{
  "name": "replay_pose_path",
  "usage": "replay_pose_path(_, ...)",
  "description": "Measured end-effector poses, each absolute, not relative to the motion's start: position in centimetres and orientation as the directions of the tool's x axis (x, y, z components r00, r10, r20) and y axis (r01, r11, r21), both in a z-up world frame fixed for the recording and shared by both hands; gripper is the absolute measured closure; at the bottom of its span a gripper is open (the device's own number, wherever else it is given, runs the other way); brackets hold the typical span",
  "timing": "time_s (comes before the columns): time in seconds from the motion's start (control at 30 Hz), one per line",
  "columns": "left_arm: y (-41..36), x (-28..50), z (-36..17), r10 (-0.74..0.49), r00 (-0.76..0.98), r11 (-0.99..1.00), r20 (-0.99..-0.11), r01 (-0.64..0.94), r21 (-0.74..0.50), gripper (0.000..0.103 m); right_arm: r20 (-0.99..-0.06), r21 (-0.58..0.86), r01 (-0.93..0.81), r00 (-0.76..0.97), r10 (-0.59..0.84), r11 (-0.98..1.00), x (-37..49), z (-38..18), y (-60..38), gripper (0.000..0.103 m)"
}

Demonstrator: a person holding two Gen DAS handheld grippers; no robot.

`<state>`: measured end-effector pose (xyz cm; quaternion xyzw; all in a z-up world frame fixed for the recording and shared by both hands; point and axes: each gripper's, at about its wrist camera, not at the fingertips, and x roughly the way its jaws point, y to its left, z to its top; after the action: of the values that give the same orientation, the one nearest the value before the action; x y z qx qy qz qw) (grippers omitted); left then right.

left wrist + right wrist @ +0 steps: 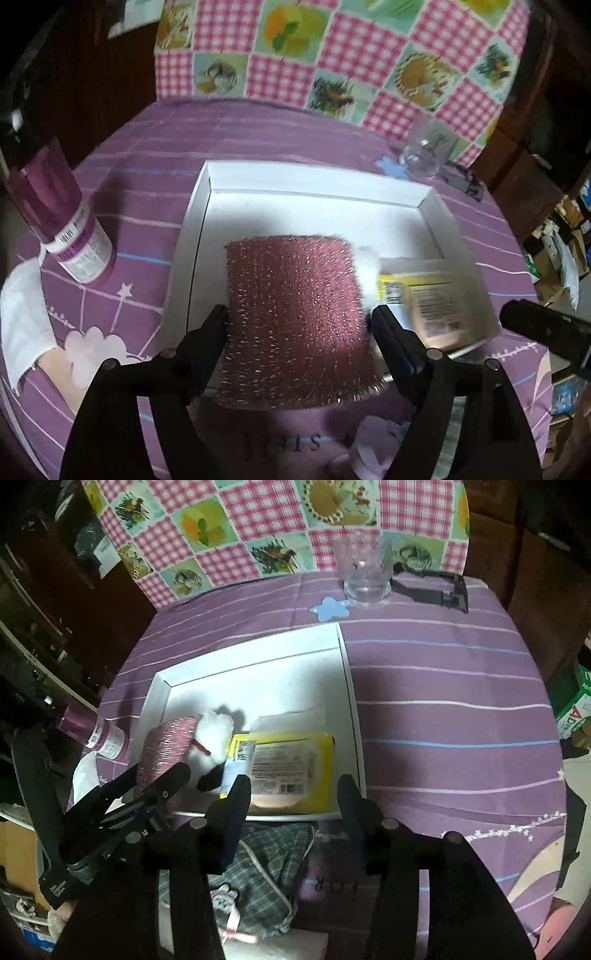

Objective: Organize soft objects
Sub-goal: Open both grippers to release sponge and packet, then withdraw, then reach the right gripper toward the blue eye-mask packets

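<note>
We find the left gripper (299,321) positioned over the near-left part of a shallow white box (317,182) on a purple striped cloth (159,147). Its jaws stand wide, and a glittery maroon scouring pad (295,317) lies between them. The left finger (216,325) meets the pad's edge; the right finger (386,325) stands at the opposite edge. We cannot tell from either view whether the pads press on it. The pad's near end overhangs the front wall of the box.

Just beside the pad, on its right, we note a white cotton ball (216,734), and beyond that a yellow packet (284,768) with a printed label, lying flat in the near-right part of the box.

The right gripper (293,794) hangs above the box's front wall, jaws partly open, with nothing between them; the yellow packet shows below the gap.

Outside the box we record 4 further items: a purple-labelled bottle (70,236) to the left, a white cloth (22,321) near the bottle, a clear glass (365,572) at the far side, and a plaid fabric pouch (266,878) in front of the box, under the right gripper. A pink checked cloth (229,524) hangs behind the table.
</note>
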<state>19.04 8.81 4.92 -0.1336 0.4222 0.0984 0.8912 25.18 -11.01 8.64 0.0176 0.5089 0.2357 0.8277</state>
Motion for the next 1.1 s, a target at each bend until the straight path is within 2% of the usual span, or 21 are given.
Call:
replay_pose_path(0.23, 6.9, 14.8, 8.4, 0.157, 0.719, 0.964, -0.677, -0.259, -0.052, 0.024, -0.726, 0.242, -0.413, 0.523, 0.446, 0.878, 20.8, 14.1, -12.0, 0.051)
replay_pose_path(0.3, 6.7, 13.3, 9.2, 0.191, 0.745, 0.961, -0.639, -0.274, -0.032, 0.024, -0.680, 0.249, -0.429, 0.561, 0.472, 0.868, 19.5, 15.3, -12.2, 0.044)
replay_pose_path(0.4, 6.8, 11.1, 10.0, 0.193, 0.769, 0.960, -0.610, -0.278, -0.046, 0.024, -0.603, 0.254, -0.395, 0.649, 0.463, 0.883, 17.7, 16.7, -12.6, 0.043)
replay_pose_path(0.47, 6.9, 9.9, 10.2, 0.177, 0.781, 0.959, -0.598, -0.275, -0.075, 0.023, -0.581, 0.204, -0.398, 0.686, 0.438, 0.894, 16.6, 17.0, -12.6, 0.043)
replay_pose_path(0.63, 6.9, 6.5, 9.8, 0.186, 0.817, 0.951, -0.546, -0.290, -0.110, 0.019, -0.560, 0.014, -0.377, 0.764, 0.320, 0.926, 13.2, 15.9, -13.0, 0.043)
replay_pose_path(0.7, 6.8, 5.7, 9.3, 0.172, 0.817, 0.955, -0.550, -0.275, -0.110, 0.019, -0.563, -0.016, -0.389, 0.764, 0.313, 0.921, 12.2, 15.2, -13.4, 0.043)
replay_pose_path(0.93, 5.8, 3.1, 6.9, 0.124, 0.800, 0.966, -0.587, -0.233, -0.114, 0.019, -0.633, 0.024, -0.456, 0.682, 0.367, 0.890, 9.3, 10.8, -15.8, 0.043)
replay_pose_path(1.1, 5.5, 1.7, 5.2, 0.101, 0.804, 0.965, -0.586, -0.223, -0.140, 0.019, -0.633, 0.053, -0.448, 0.676, 0.377, 0.892, 7.3, 8.5, -17.5, 0.045)
